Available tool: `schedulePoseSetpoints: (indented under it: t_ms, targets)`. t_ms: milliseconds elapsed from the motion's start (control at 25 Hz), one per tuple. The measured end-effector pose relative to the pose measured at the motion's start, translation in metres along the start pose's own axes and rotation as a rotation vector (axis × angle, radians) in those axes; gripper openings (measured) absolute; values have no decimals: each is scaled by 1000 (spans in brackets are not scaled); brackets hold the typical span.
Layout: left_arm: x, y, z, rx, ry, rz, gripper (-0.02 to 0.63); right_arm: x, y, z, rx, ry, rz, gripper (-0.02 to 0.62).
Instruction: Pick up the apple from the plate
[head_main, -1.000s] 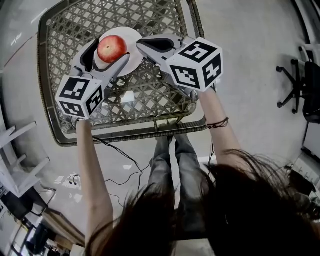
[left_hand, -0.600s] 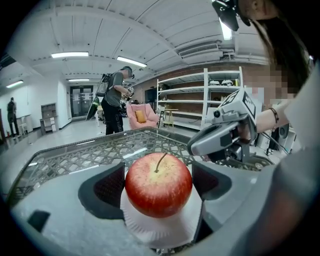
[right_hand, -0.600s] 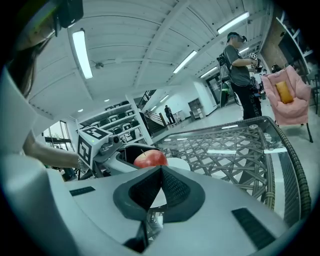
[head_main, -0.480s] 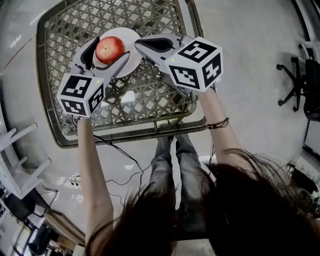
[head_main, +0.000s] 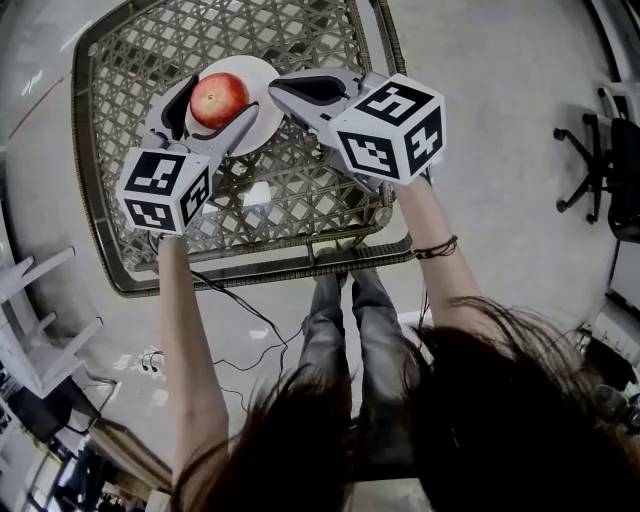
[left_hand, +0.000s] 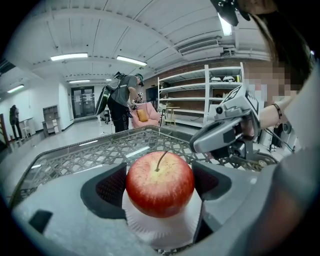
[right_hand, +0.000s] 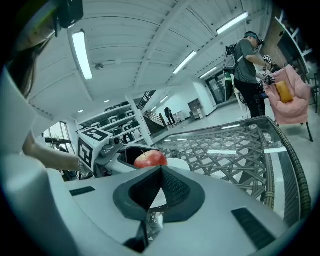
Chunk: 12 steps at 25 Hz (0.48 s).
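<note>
A red apple (head_main: 219, 99) stands on a small white paper plate (head_main: 263, 72) at the far side of a glass-topped wicker table (head_main: 250, 268). My left gripper (head_main: 222, 100) has one jaw on each side of the apple, and in the left gripper view both pads touch the apple (left_hand: 160, 184) above the plate (left_hand: 160, 229). My right gripper (head_main: 276, 90) hovers just right of the plate with its jaws closed together and nothing in them. From the right gripper view the apple (right_hand: 150, 159) shows past the joined tips (right_hand: 160, 169).
The table's raised woven rim (head_main: 92, 180) runs around the lattice top. A person's legs (head_main: 340, 330) and cables (head_main: 235, 305) lie below the near edge. An office chair (head_main: 600, 170) is at the right. A person (left_hand: 122, 102) stands by shelving (left_hand: 200, 97) in the background.
The left gripper and the apple have shifted very slightly; its marker cube has crept a little to the right. The right gripper holds almost still.
</note>
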<state>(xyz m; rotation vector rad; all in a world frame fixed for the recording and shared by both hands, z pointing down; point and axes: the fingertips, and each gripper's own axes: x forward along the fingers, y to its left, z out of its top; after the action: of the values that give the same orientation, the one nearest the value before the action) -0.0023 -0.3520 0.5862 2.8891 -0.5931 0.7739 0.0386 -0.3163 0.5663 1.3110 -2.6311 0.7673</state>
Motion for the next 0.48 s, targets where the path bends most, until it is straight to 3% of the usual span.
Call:
schedulePoseSetpoints:
  t_ms: [480]
  targets:
    - [-2, 0, 1, -5, -15, 4, 411, 0, -1, -1, 0, 4, -1, 9]
